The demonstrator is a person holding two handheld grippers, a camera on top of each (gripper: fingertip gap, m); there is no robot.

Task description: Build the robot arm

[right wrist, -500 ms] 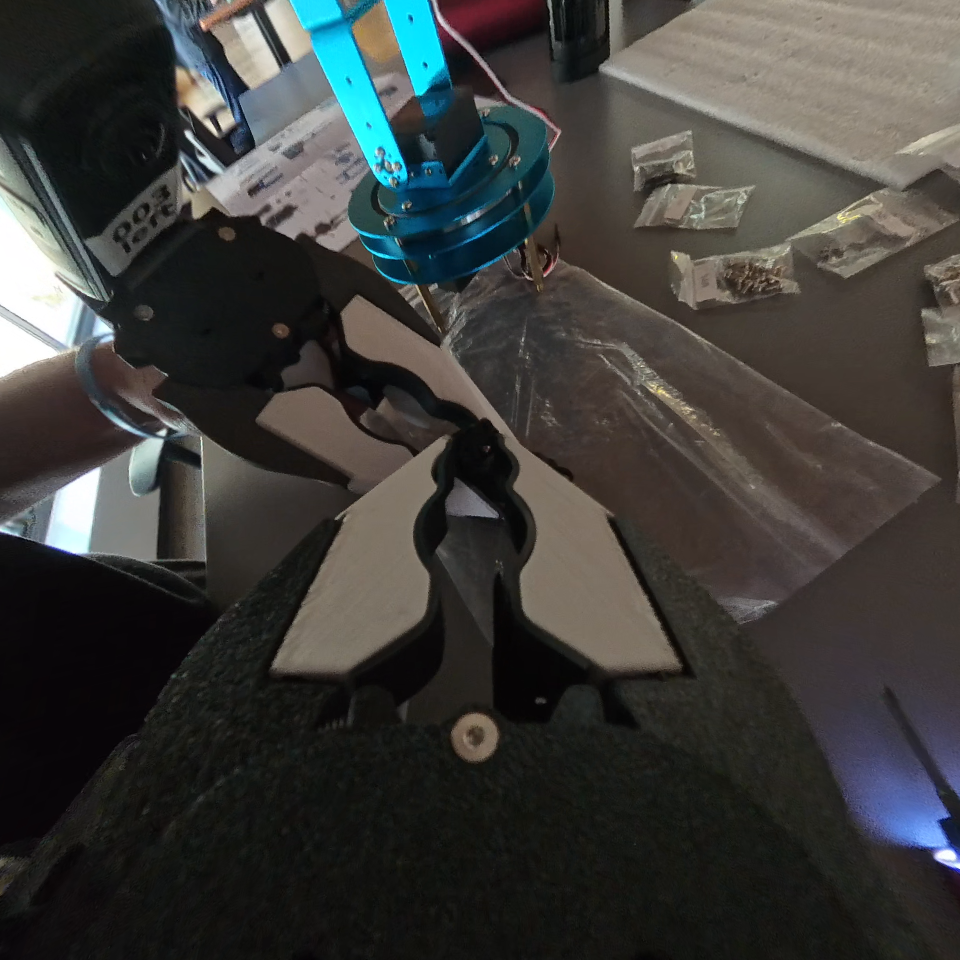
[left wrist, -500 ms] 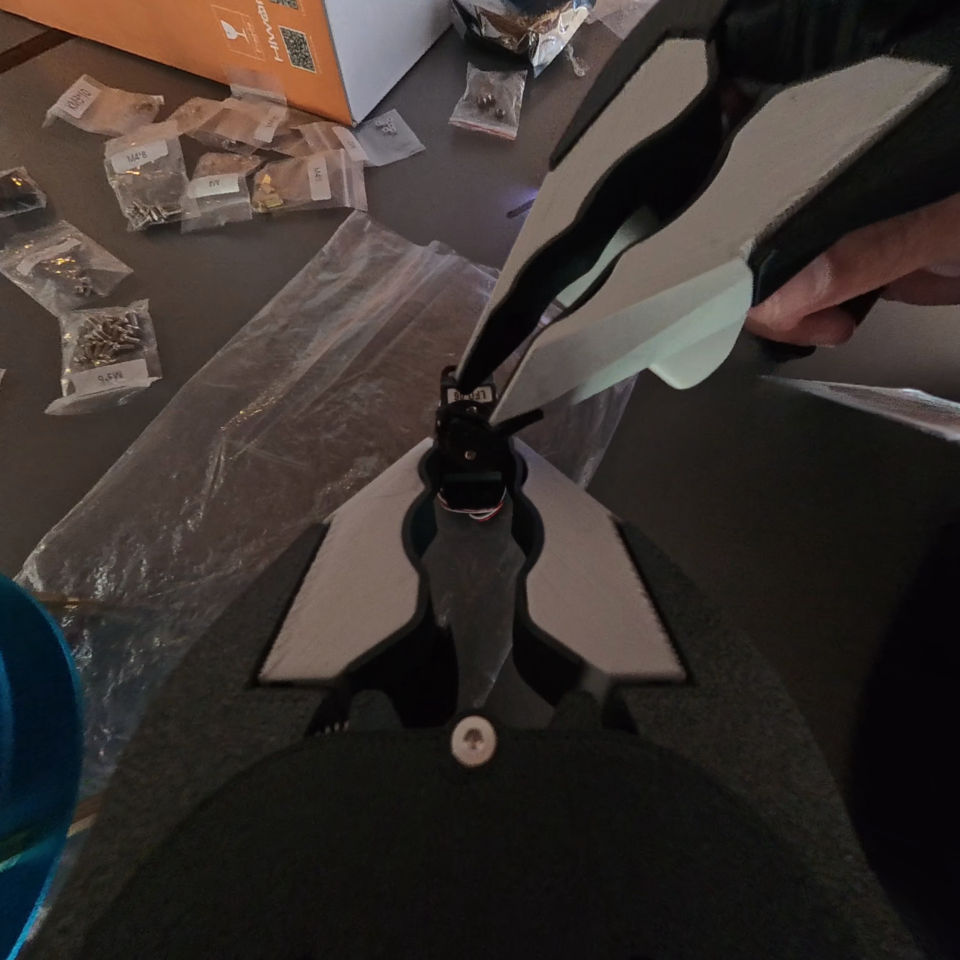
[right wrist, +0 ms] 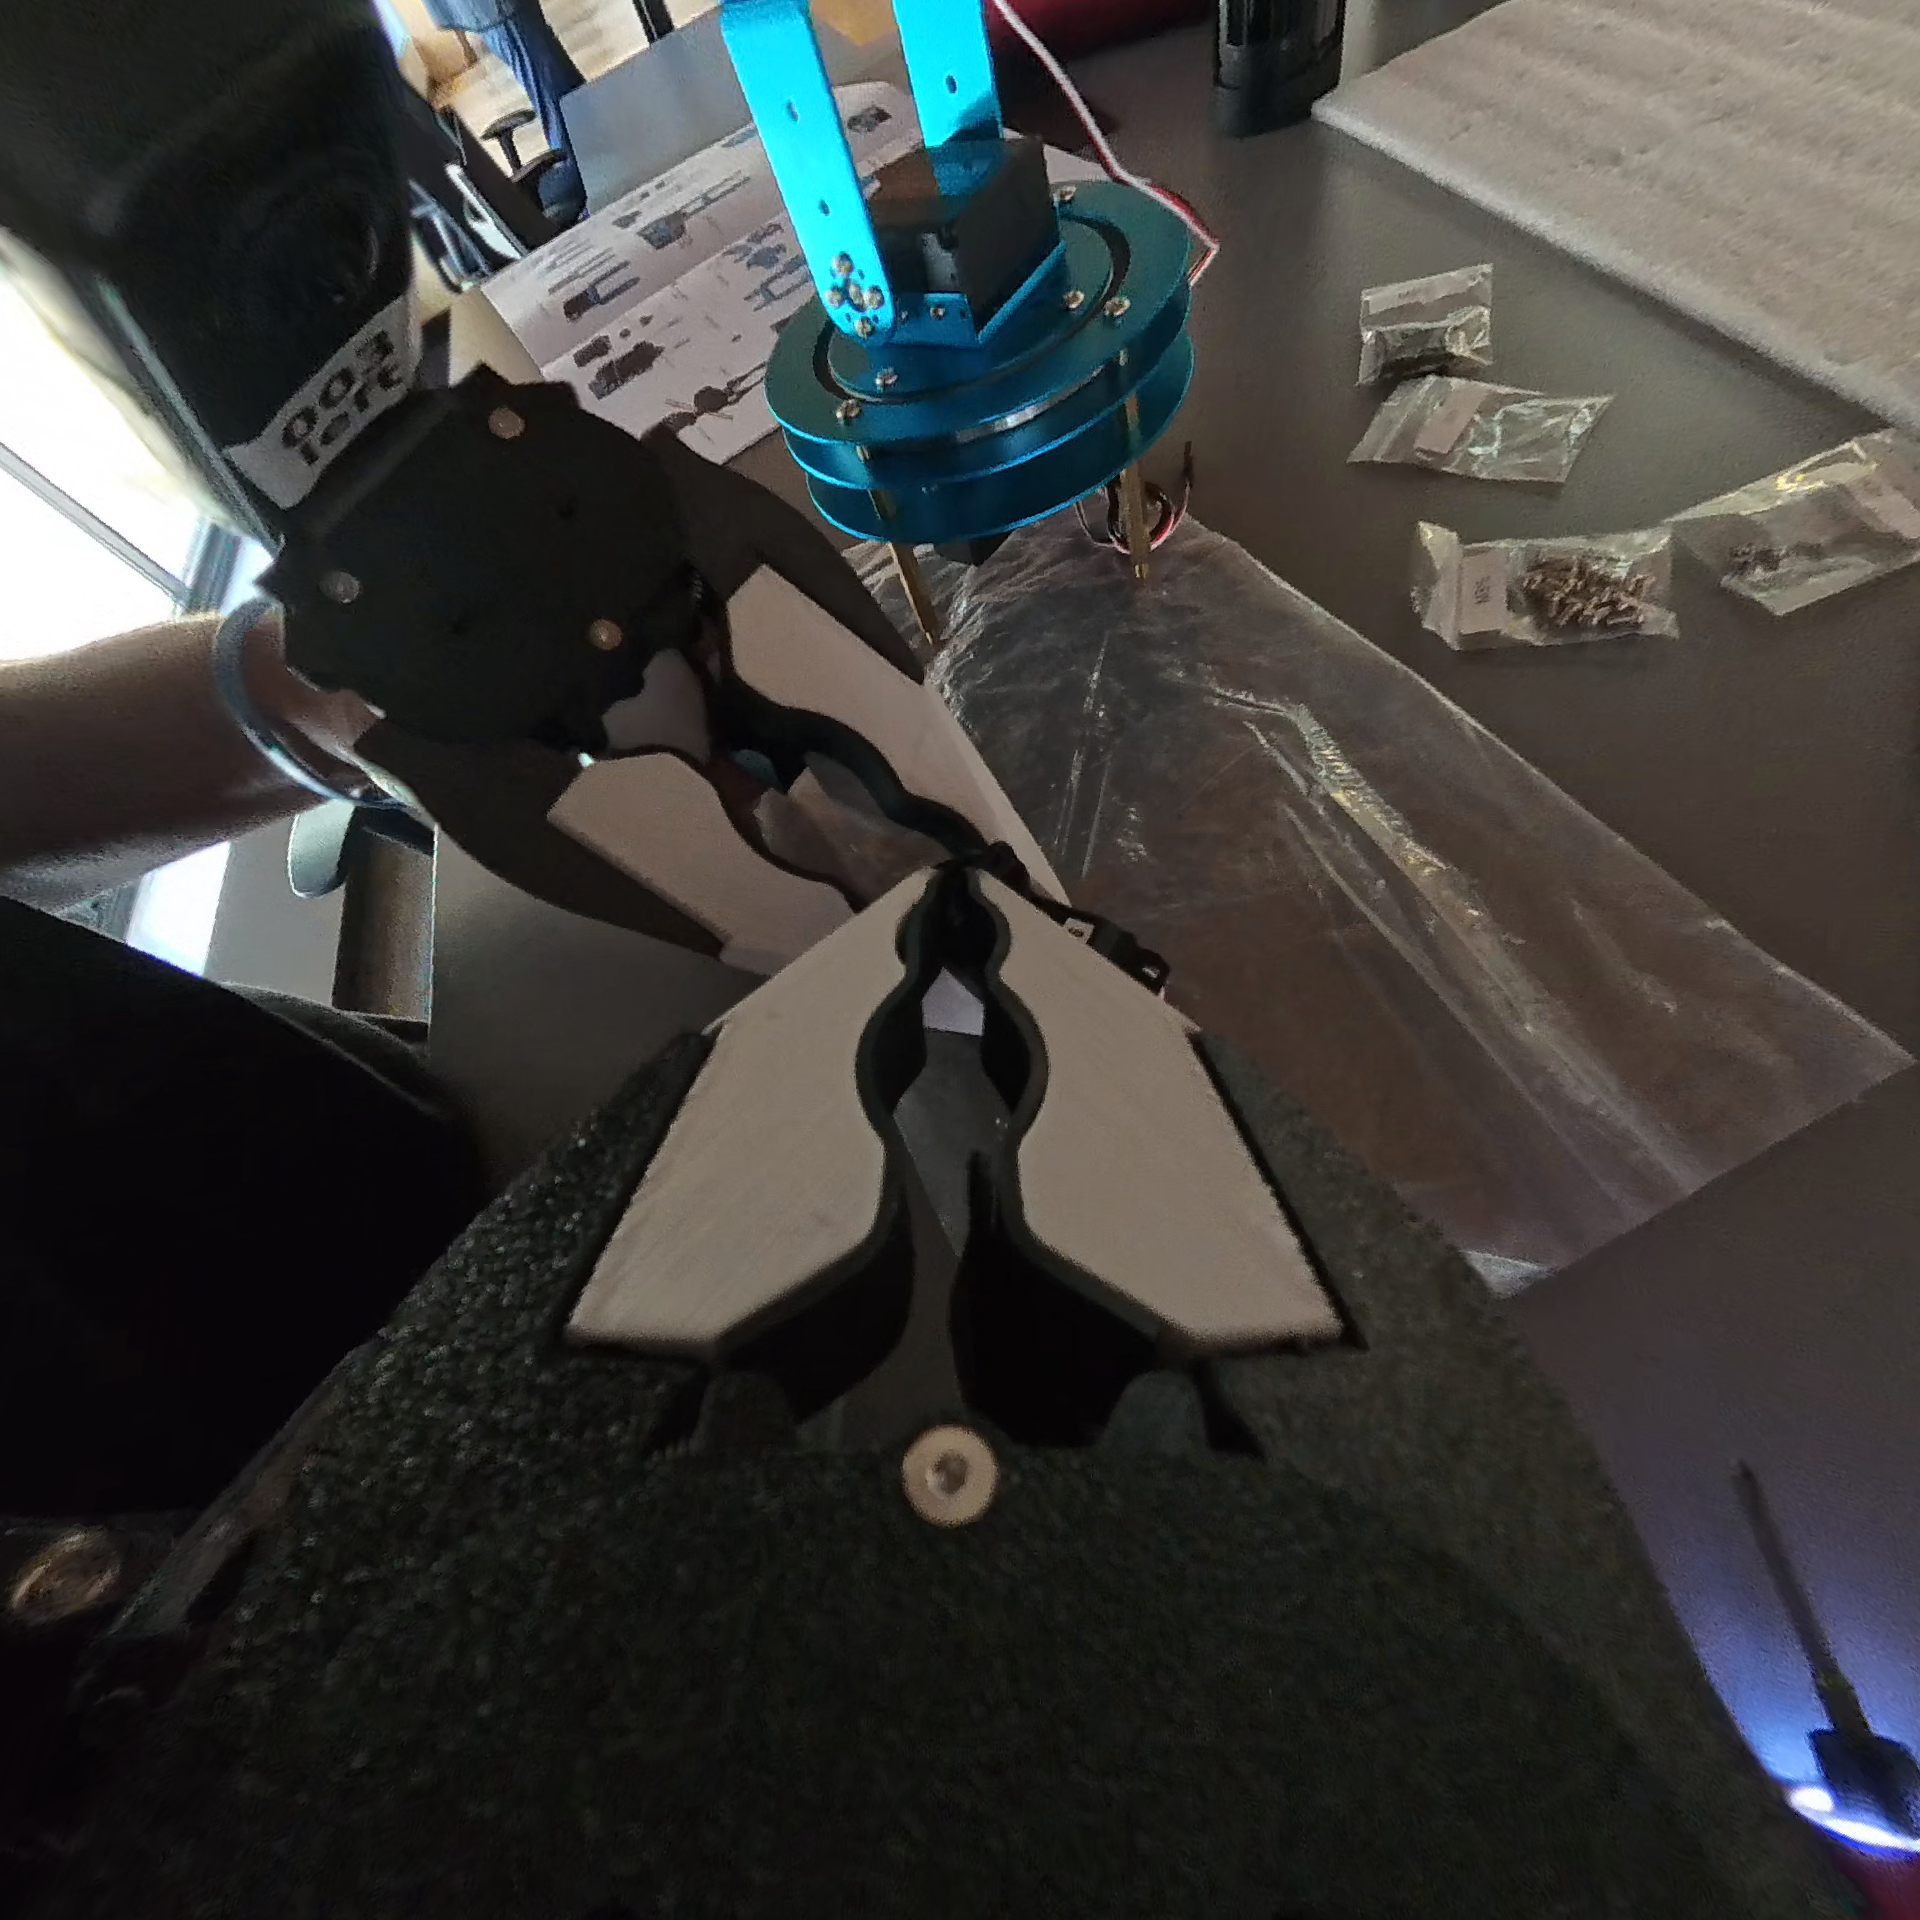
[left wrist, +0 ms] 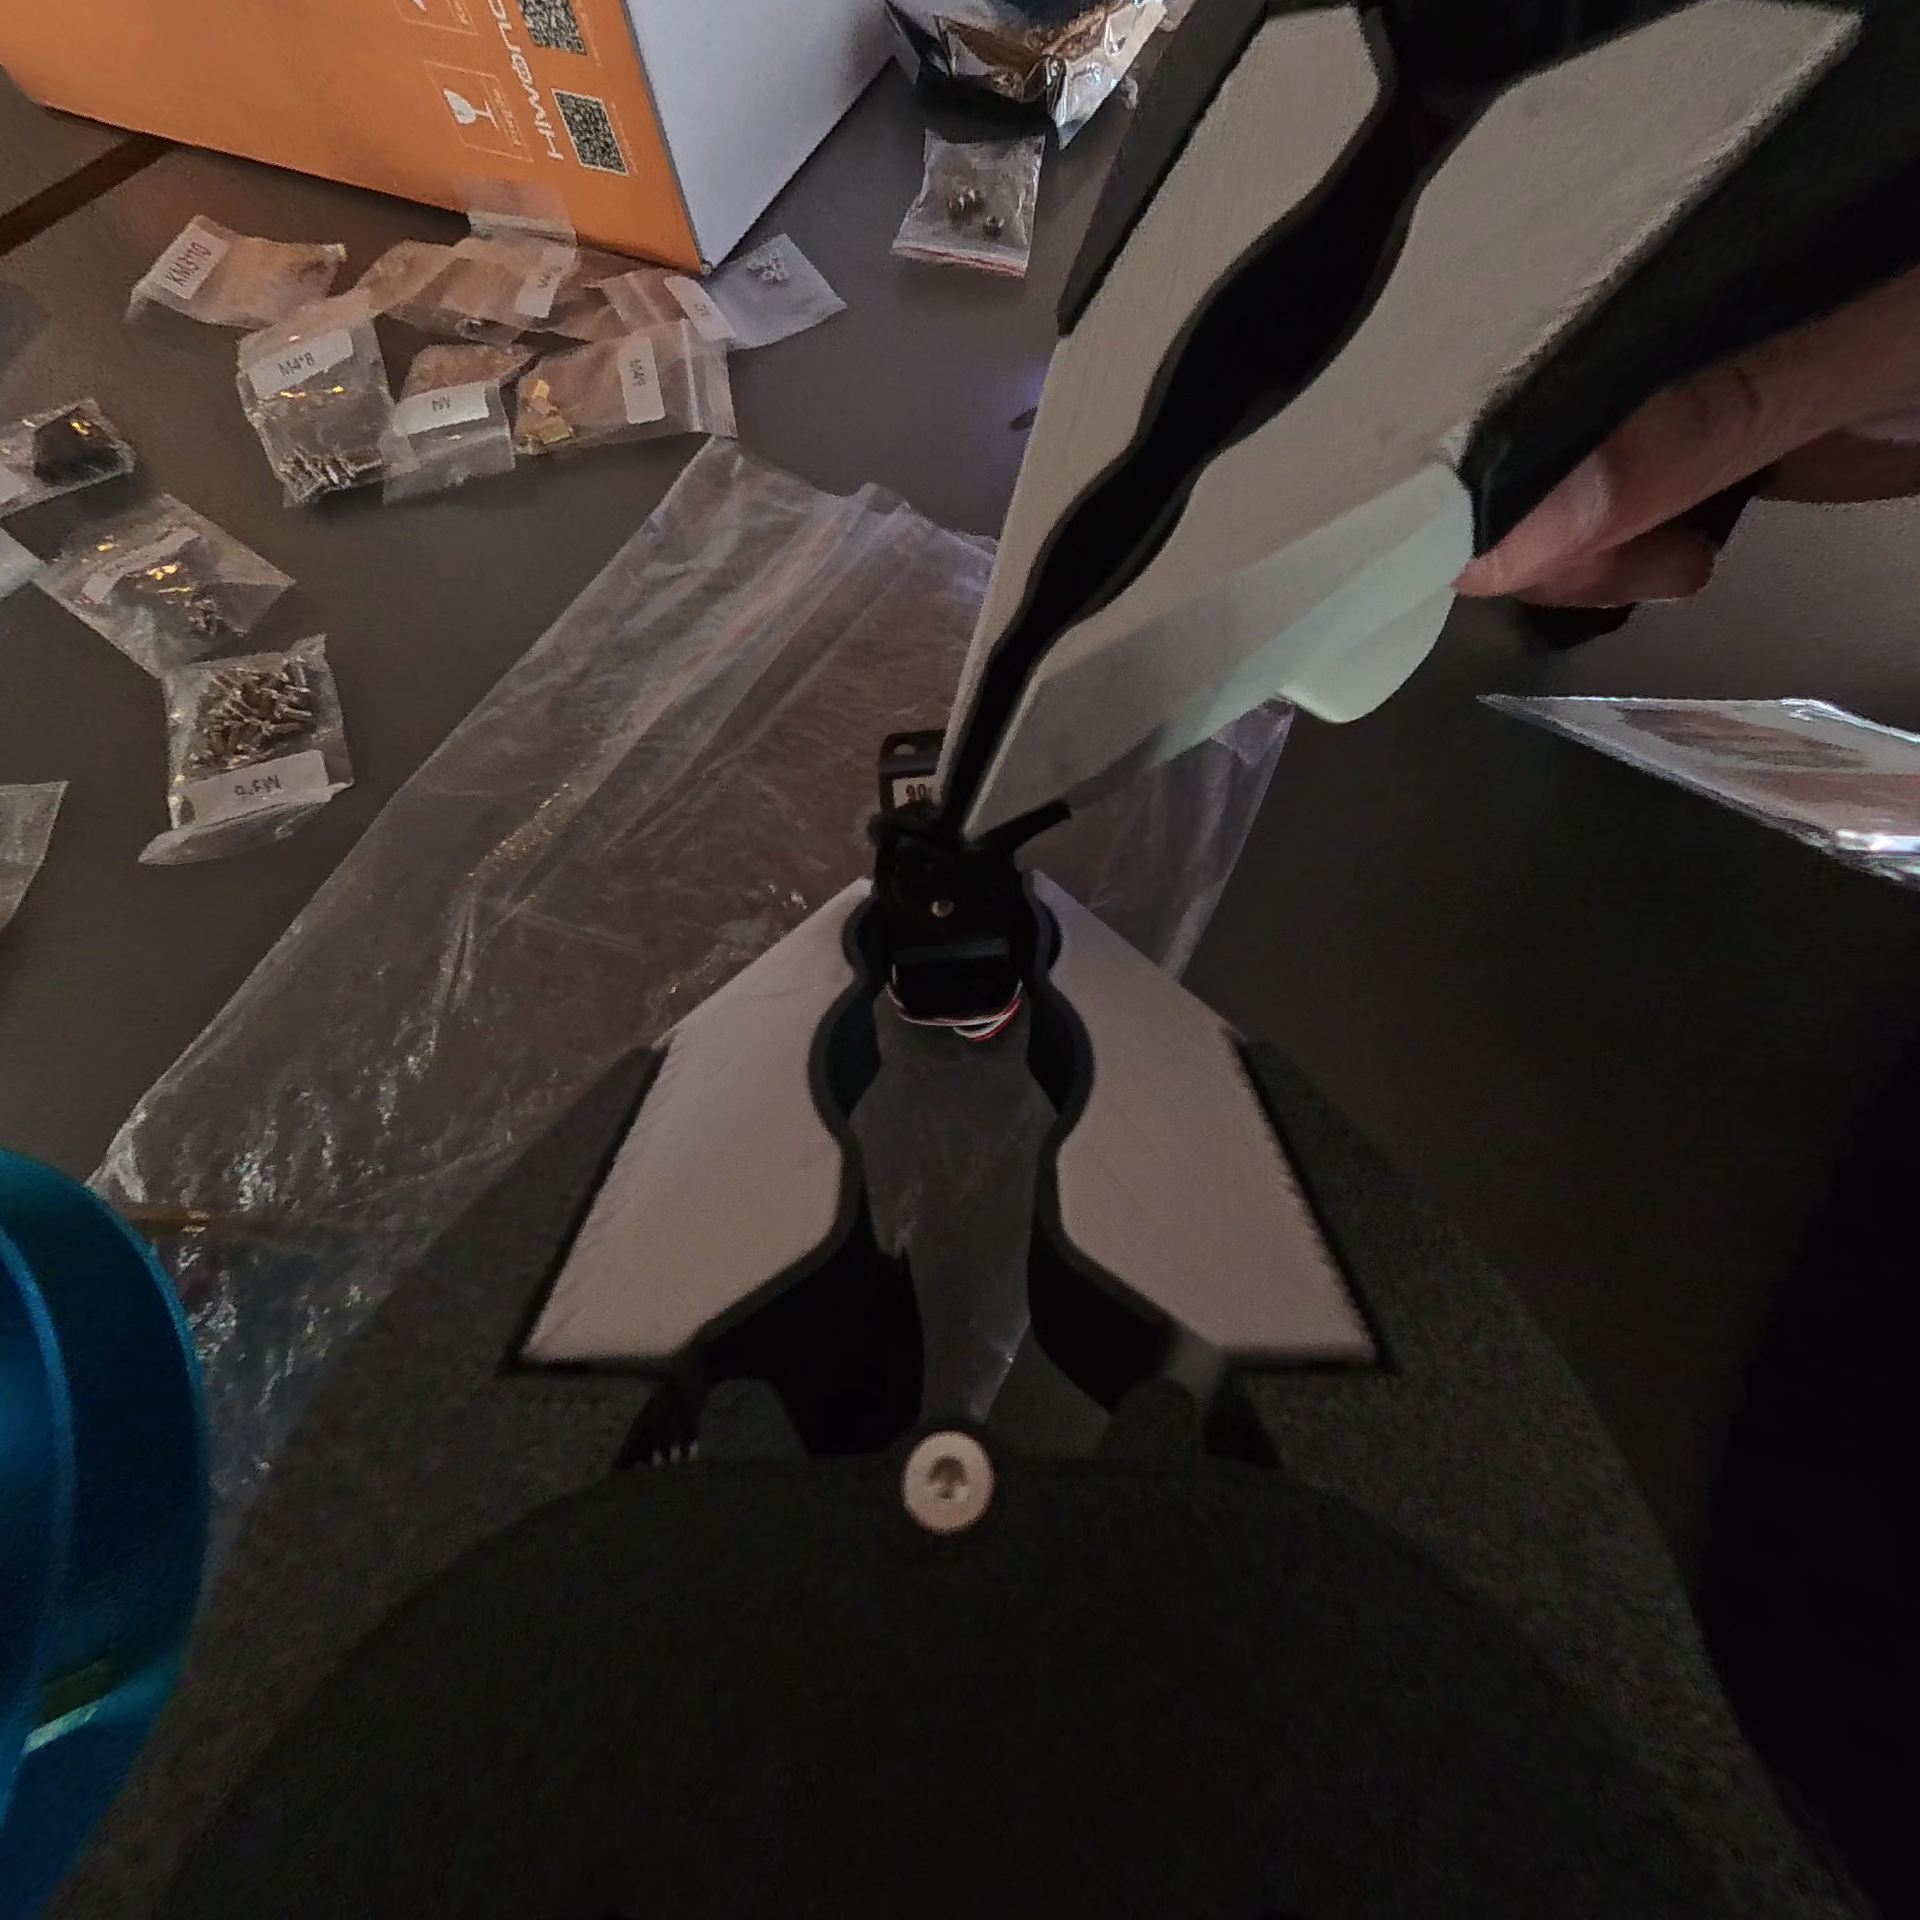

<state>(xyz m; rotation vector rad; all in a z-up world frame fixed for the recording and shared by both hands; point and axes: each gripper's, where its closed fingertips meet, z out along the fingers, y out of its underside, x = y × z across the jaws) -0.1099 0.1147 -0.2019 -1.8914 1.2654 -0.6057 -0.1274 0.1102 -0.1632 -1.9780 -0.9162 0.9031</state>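
Both tools grip one small black servo (left wrist: 940,914): the left tool (left wrist: 943,904) pinches its near end, the right tool (left wrist: 961,821) its far end, fingers narrowed onto it. Its long axis runs near to far above a clear plastic bag (left wrist: 499,935) on the surface (left wrist: 1455,987). One blue turntable base (right wrist: 977,395) stands far left.

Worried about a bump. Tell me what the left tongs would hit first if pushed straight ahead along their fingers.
Probably the right tongs. The left tongs are shut on a small black servo, and the right tips pinch that same part from just beyond. Past them lies a clear plastic bag, though depth is hard to judge.
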